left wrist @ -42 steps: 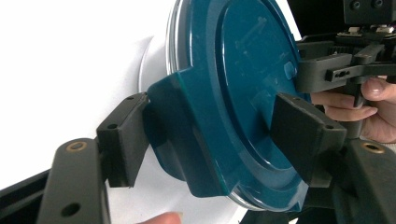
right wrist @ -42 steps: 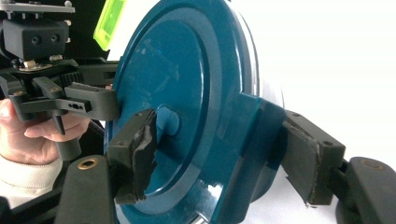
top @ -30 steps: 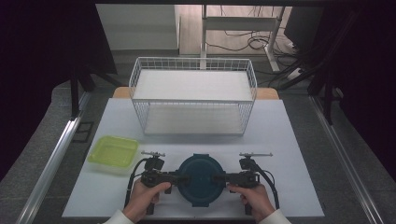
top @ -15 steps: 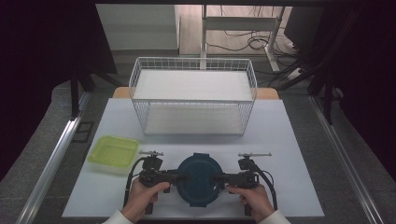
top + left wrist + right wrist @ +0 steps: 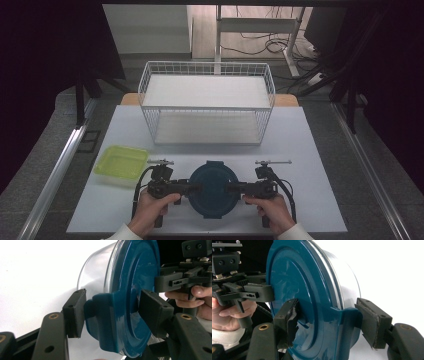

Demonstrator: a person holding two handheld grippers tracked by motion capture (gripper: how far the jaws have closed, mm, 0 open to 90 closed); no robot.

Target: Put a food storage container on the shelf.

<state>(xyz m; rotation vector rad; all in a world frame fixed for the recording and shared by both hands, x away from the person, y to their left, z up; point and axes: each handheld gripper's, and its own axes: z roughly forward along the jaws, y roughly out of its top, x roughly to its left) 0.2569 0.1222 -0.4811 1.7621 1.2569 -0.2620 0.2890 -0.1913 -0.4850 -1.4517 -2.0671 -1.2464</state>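
Now we have a round clear container with a dark teal clip-on lid (image 5: 214,189) sitting on the white table (image 5: 320,150) directly between our two grippers, one on each side of it. Our left gripper (image 5: 110,315) has just been closing: its jaws have drawn in around the left-hand locking tab of the lid, so that one pad (image 5: 75,312) lies against the outer face of the tab and the other pad (image 5: 155,312) rests on the lid's top. We read that as a pinch on the tab, though how firmly it bites we cannot tell. Our right gripper (image 5: 332,320) keeps the same spacing as a second ago, straddling the tab on the opposite side; its inner pad (image 5: 289,320) touches the lid's top and its outer pad (image 5: 372,325) meets the tab's edge. Compared with the earlier high views, neither the container nor our hands have shifted on the table.

We judge that the left-hand closing is the last preparation before working the tabs, whether snapping them or lifting the container with both grippers. Beyond the left gripper lies a shallow yellow-green plastic tray (image 5: 122,162), and farther ahead of both stands a white wire basket (image 5: 207,102).
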